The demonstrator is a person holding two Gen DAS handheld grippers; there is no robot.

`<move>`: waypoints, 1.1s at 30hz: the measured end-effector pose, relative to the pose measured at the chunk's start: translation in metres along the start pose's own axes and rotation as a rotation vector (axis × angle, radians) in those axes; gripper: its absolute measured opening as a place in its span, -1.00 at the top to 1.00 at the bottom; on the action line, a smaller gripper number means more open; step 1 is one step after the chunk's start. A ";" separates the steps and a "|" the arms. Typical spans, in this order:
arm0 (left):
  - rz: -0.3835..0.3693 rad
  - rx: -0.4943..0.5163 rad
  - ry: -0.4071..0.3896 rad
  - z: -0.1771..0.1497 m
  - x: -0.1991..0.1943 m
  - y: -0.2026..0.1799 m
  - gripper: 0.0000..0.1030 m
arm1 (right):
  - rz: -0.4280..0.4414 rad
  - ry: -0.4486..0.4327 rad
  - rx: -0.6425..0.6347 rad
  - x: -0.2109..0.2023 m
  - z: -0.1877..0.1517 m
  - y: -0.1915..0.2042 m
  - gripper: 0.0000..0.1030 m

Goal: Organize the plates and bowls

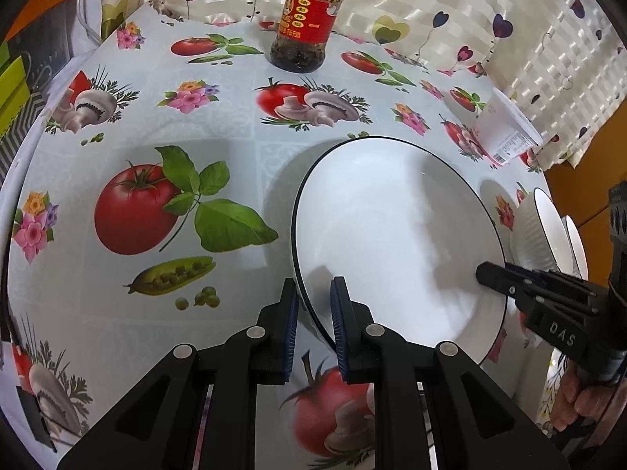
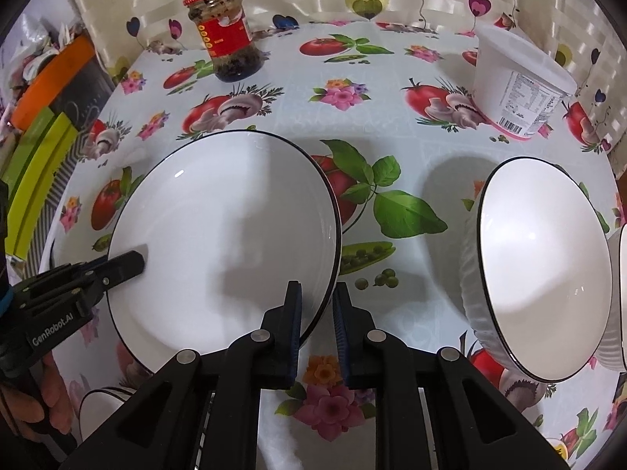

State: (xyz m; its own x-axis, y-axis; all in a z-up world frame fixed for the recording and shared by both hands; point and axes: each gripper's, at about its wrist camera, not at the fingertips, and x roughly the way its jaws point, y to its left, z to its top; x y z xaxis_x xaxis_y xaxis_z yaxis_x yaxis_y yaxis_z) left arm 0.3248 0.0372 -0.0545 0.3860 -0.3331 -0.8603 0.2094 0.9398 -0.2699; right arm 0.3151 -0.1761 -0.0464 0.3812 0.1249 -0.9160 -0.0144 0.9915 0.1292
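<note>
**Two grippers on one plate**

Left gripper point(image 1: 313, 293) is closed narrow on the near-left rim of the white plate point(image 1: 392, 227) – one pad sits under the rim and one on top of it. Right gripper point(image 2: 317, 297) pinches the same plate at its opposite rim, and its black fingers also show in the left wrist view at the plate's right edge. The plate has a thin dark line around the edge and is held over the counter point(image 1: 219, 156), which has a cloth printed with tomatoes, peas and mushrooms. Just to the right of the plate stands a ribbed white bowl point(image 2: 548, 266), with a second bowl behind it. Farther back are a sauce jar point(image 1: 305, 23) with a red lid and a white tub point(image 2: 517, 82) – both well apart from the plate.
</note>
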 end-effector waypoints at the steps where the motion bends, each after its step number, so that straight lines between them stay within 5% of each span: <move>1: 0.001 0.002 -0.003 -0.001 -0.002 -0.001 0.67 | 0.001 -0.002 -0.002 -0.001 0.000 0.000 0.72; 19: 0.037 -0.015 -0.050 -0.005 -0.053 -0.009 0.67 | 0.050 -0.039 -0.046 -0.042 0.000 0.012 0.72; 33: 0.076 -0.056 -0.090 -0.065 -0.113 -0.026 0.67 | 0.096 -0.065 -0.115 -0.098 -0.050 0.031 0.72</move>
State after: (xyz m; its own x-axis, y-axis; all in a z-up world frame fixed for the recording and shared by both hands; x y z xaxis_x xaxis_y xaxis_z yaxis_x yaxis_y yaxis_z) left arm 0.2174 0.0553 0.0212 0.4787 -0.2640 -0.8373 0.1273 0.9645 -0.2313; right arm 0.2311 -0.1561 0.0278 0.4316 0.2203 -0.8747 -0.1577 0.9732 0.1673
